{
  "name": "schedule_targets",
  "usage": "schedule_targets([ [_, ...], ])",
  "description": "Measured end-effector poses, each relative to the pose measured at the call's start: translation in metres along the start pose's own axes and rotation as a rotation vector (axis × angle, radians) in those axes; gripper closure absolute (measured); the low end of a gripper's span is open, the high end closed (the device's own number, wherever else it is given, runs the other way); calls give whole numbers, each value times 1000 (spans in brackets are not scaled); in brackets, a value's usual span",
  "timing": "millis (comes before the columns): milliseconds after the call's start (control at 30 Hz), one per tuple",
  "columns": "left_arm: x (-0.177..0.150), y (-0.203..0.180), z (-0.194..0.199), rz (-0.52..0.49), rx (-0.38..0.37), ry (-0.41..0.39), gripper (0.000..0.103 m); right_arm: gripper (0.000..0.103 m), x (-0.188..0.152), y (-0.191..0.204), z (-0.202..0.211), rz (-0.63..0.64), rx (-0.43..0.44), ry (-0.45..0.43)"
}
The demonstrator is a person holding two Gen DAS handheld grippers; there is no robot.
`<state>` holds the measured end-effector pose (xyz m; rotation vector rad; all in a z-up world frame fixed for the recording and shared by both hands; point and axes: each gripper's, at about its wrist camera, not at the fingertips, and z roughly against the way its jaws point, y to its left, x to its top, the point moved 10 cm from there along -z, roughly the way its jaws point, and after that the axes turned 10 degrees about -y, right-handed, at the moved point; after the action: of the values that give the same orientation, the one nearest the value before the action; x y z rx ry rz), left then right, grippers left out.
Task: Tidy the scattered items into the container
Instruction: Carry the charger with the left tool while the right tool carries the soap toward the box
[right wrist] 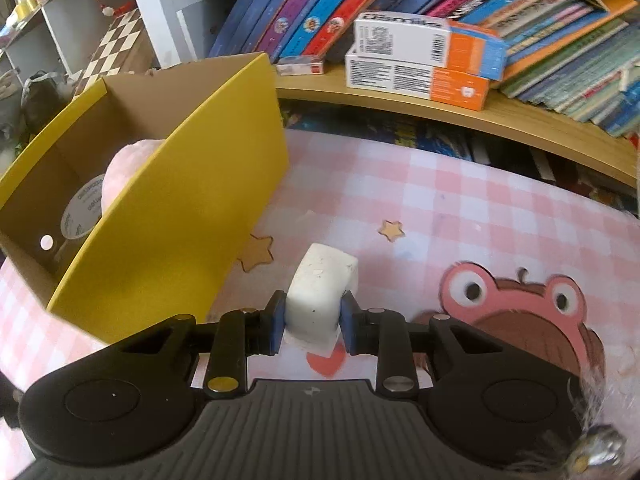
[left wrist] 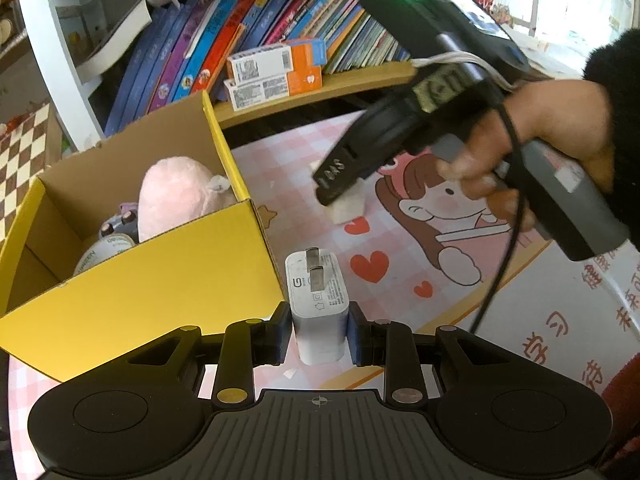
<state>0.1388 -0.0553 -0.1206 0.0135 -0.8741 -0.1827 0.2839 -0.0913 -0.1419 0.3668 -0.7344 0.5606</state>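
My left gripper (left wrist: 319, 330) is shut on a white plug charger (left wrist: 318, 304), prongs facing up, just right of the yellow cardboard box (left wrist: 132, 300). The box holds a pink plush toy (left wrist: 176, 196), a tape roll (left wrist: 106, 250) and a small purple item. My right gripper (right wrist: 313, 326) is shut on a white foam block (right wrist: 320, 296), held over the pink checked mat (right wrist: 460, 208) to the right of the box (right wrist: 168, 240). In the left wrist view the right gripper (left wrist: 340, 196) shows with the block (left wrist: 348, 210) at its tip.
A wooden shelf (left wrist: 320, 92) behind the mat carries leaning books (left wrist: 248, 28) and two orange-and-white cartons (right wrist: 424, 60). The mat has a cartoon frog print (right wrist: 516, 304) and hearts. A checkered board stands at the far left (right wrist: 116, 48).
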Motion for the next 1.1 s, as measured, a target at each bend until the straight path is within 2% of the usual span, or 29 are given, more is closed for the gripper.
schedule_targets([
  [300, 6, -1, 22, -4, -2, -57, 76, 77, -19, -1, 58, -35, -42, -36],
  [633, 0, -4, 43, -19, -18, -81, 76, 77, -48, 1, 117, -108, -99, -67],
  [1100, -5, 13, 75, -37, -3, -112, 76, 77, -55, 28, 151, -141, -116, -118],
])
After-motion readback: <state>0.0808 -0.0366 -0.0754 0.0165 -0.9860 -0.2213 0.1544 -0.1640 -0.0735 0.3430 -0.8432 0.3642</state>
